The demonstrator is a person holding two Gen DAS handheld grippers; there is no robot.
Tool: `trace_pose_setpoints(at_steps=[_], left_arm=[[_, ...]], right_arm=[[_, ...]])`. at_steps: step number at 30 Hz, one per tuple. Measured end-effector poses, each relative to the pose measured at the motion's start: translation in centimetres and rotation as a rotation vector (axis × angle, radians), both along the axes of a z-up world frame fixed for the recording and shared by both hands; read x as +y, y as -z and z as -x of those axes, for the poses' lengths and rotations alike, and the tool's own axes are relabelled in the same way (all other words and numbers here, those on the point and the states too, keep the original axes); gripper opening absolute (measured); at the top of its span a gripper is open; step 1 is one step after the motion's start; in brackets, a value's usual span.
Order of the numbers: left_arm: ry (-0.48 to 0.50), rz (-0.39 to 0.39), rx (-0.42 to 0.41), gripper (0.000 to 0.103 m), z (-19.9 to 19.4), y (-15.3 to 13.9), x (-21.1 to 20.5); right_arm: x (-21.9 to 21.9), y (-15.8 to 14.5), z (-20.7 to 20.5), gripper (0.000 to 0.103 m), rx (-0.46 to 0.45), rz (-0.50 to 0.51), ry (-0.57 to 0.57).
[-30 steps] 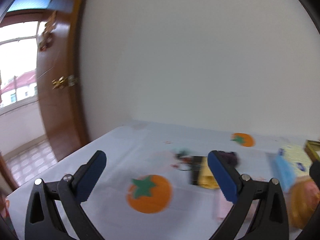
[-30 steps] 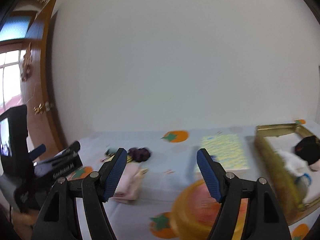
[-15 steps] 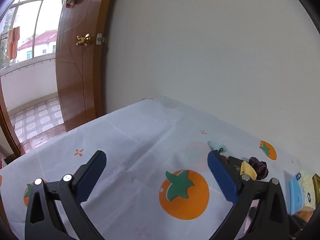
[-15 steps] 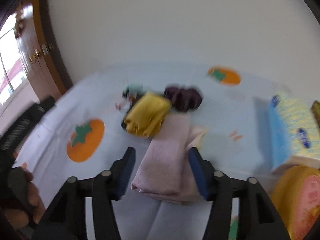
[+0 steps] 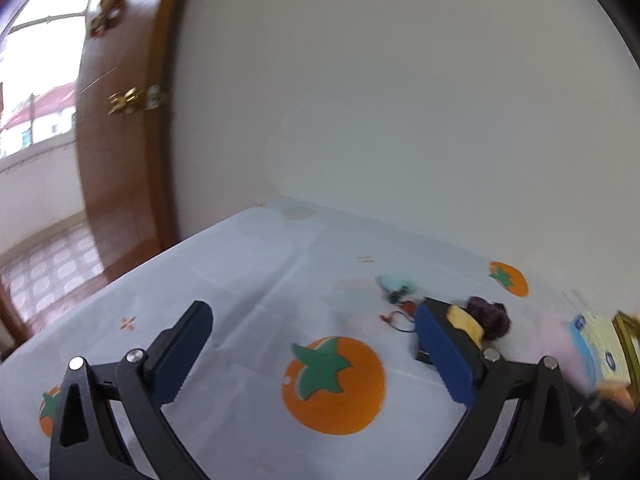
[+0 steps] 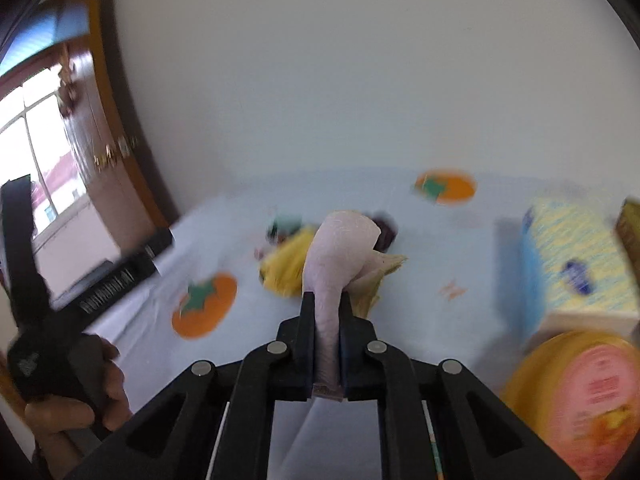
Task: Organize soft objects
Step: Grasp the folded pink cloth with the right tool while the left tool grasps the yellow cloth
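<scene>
Wooden door (image 5: 120, 168), white wall (image 5: 400, 100), persimmon-print tablecloth (image 5: 240, 272), tissue pack (image 6: 576, 264).

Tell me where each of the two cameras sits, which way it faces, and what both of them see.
Left wrist: sits on the left gripper, looking forward and down across the tablecloth toward the wall and door; its own open fingers show, nothing between them.
Right wrist: sits on the right gripper, facing the same wall; its jaws are clamped on the pink cloth, and the person's hand on the other gripper's handle shows at left.
Shared: the yellow cloth, the purple item, the tissue pack.
</scene>
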State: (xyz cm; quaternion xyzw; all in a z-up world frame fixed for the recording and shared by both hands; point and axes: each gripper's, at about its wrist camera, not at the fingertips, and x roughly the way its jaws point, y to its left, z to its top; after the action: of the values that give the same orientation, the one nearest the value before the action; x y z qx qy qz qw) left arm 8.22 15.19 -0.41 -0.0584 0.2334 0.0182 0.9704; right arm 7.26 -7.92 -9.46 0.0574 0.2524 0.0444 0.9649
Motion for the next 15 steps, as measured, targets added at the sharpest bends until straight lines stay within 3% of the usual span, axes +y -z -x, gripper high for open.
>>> trace_pose_setpoints(at_steps=[3,6,10,12,13,15], left_arm=[[0.082,-0.06,-0.011,0.101,0.0,-0.1,-1.9],[0.179,-0.096,-0.017,0.088,-0.1,-0.2,-3.8],[0.282,-0.063,0.02,0.084,-1.3,-0.1,-5.9],[0.31,-0.088,0.057,0.082,-2.4,0.2,-7.7],[0.312,-0.108,0.078,0.078,-2.8,0.3,-8.4],[0.336,-0.151,0.161,0.057,-4.2,1.1,-10.1]], right_arm=[[-0.4,-0.7,1.1,0.01,-0.1,0.072,0.064],[-1.6,-0.6,1.0,0.01,-0.097,0.031,0.083],[-2.4,-0.8,1.0,0.01,-0.113,0.03,0.101],[-2.8,-0.9,1.0,0.01,-0.115,0.028,0.108],[-3.0,-1.0,1.0,0.01,-0.11,0.019,0.111],[-3.1,-1.1,0.6,0.011,-0.1,0.004,0.118]])
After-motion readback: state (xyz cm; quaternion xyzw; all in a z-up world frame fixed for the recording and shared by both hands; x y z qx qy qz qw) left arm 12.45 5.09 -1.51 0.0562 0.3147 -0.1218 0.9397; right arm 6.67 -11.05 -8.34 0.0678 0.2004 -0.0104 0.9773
